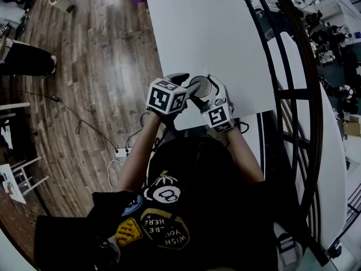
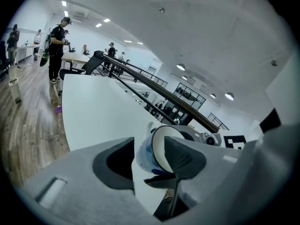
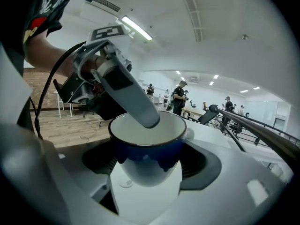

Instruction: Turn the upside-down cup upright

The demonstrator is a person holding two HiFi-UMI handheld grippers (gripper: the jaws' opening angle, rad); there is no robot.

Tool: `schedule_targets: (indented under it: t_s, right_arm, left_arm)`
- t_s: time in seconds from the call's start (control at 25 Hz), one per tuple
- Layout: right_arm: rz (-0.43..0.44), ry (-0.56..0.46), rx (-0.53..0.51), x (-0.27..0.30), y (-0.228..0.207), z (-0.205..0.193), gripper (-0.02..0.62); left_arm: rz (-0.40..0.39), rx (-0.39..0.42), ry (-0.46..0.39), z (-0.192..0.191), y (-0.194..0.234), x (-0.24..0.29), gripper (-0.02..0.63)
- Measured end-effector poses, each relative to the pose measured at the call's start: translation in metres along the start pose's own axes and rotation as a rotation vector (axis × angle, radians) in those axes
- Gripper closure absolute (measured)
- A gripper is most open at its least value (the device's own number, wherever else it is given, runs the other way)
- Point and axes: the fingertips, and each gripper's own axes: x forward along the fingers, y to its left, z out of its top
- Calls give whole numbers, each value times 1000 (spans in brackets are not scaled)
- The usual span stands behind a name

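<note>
A white cup with a blue band (image 1: 201, 86) hangs just above the near edge of the white table (image 1: 208, 27), its mouth turned upward. My right gripper (image 1: 207, 92) is shut on it; in the right gripper view both pads press the cup's (image 3: 147, 149) sides. My left gripper (image 1: 189, 85) stands open around the cup's rim. One of its fingers (image 3: 129, 95) reaches over the cup's mouth. In the left gripper view the cup (image 2: 152, 153) lies between the jaws, apart from the left pad.
A black curved railing (image 1: 293, 95) runs along the table's right side. To the left is wooden floor (image 1: 84, 66) with cables (image 1: 84, 126). The far table surface (image 2: 93, 107) is bare white. People (image 2: 58, 41) stand in the distance.
</note>
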Motion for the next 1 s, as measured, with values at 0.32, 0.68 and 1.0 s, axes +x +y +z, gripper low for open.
schedule_targets:
  t_s: [0.32,0.68,1.0]
  right_arm:
    - [26,7,-35,-5,-1,10,202]
    - [47,-153,268,-27,-16,19,241]
    - [209,-273,964,-34,-38,2,287]
  left_arm:
    - [66,58,60,4,1,10,540]
    - [125,-125,-16,13,28,-5,554]
    - [135,-200,-109,25,40,-13,554]
